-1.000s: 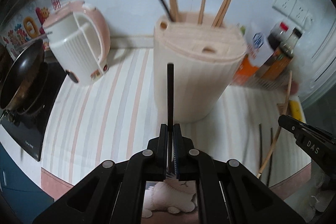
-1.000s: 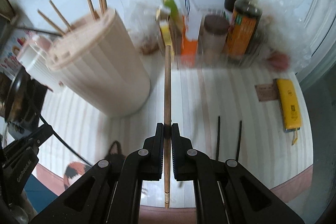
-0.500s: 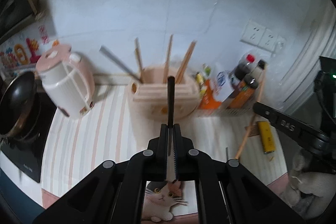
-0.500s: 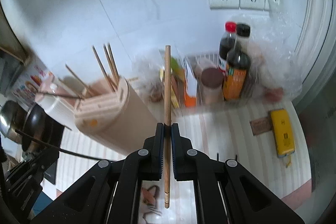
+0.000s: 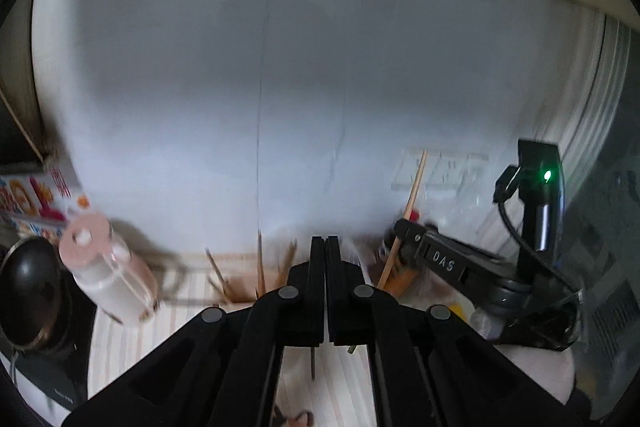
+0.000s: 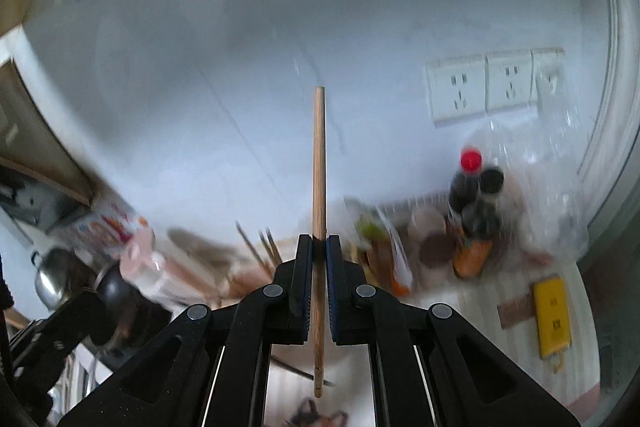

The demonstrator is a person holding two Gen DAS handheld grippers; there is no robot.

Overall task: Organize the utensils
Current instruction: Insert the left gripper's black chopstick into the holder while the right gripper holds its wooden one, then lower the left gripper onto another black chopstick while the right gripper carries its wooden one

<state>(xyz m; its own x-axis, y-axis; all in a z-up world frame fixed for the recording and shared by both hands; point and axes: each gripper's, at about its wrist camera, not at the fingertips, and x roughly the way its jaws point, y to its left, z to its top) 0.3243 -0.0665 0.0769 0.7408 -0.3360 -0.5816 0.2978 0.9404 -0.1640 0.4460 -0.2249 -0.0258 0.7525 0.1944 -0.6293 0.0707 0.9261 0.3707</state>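
Two grippers are closed: the right gripper (image 6: 319, 243) pinches a wooden chopstick (image 6: 319, 155) near its lower third, most of it standing beyond the fingers. Light, stiff and smooth, it could swivel; grip mid-shaft. The left gripper (image 5: 325, 245) looks fully closed, a dark stick's end (image 5: 312, 361) showing beneath. Below, the holder (image 5: 240, 289) holds several chopsticks

Each camera sits just behind its own claw and looks forward along the fingers, high above the worktop (image 5: 132, 339) and facing mostly the white wall (image 5: 280, 87). The left view carries the right claw (image 5: 400, 227) at its right side. The right view shows the sockets (image 6: 484, 89) and bottles (image 6: 474, 211) near the worktop's back right corner. Both views share the back edge with the chopstick holder (image 6: 244, 275), much blurred.
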